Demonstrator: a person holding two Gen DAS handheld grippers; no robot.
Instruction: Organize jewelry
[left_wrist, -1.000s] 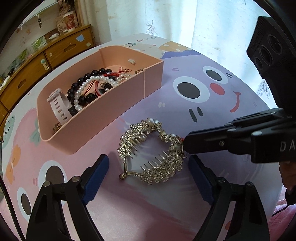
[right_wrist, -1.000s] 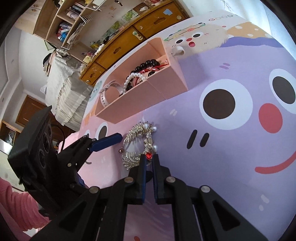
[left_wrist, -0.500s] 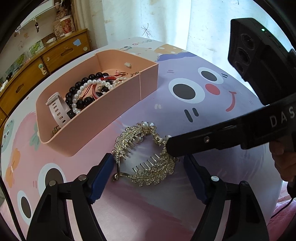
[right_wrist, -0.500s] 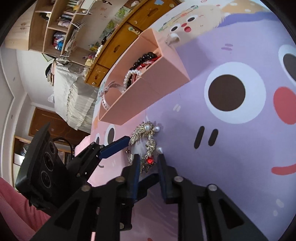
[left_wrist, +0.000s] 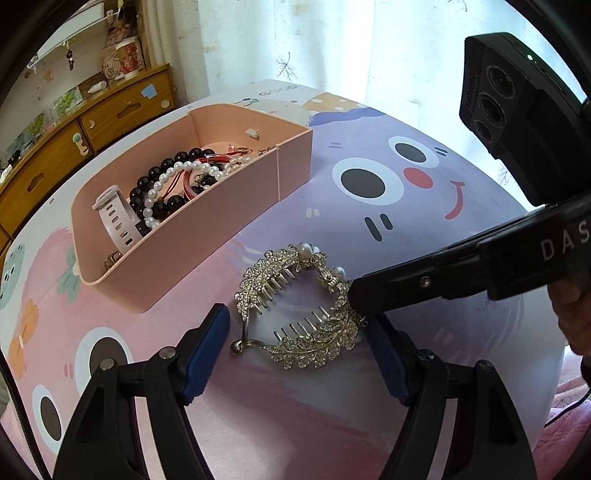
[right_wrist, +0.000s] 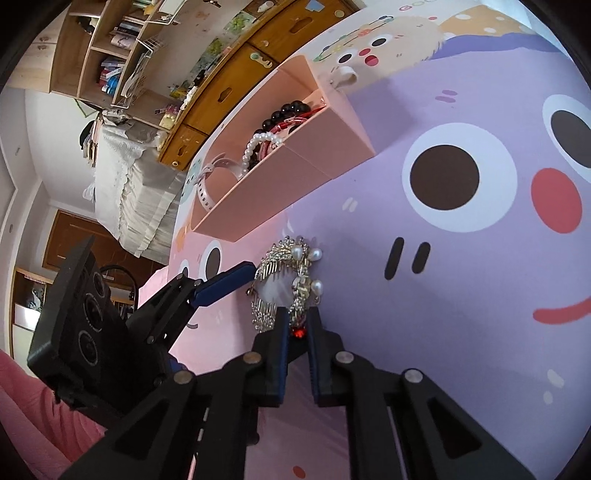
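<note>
A rhinestone hair claw clip (left_wrist: 295, 306) with pearls lies on the cartoon mat, just in front of the pink box (left_wrist: 207, 221). My left gripper (left_wrist: 299, 347) is open, its blue-padded fingers straddling the clip on both sides. My right gripper (right_wrist: 297, 328) has its jaws closed on the clip's (right_wrist: 291, 288) near end with the red stone; in the left wrist view its fingers (left_wrist: 373, 291) reach the clip from the right. The box holds a black bead bracelet (left_wrist: 166, 177), a pearl strand (left_wrist: 177, 177), red bangles and a white watch strap (left_wrist: 114, 218).
The round table is covered by a pink and purple cartoon mat (left_wrist: 388, 184). Wooden drawers (left_wrist: 74, 140) and shelves stand beyond the table's far left edge. A white curtain (left_wrist: 332, 44) hangs behind. A bed (right_wrist: 125, 184) shows in the right wrist view.
My left gripper has moved forward so its fingers flank the clip. My right gripper opened briefly, then closed on the clip's red-stone end.
</note>
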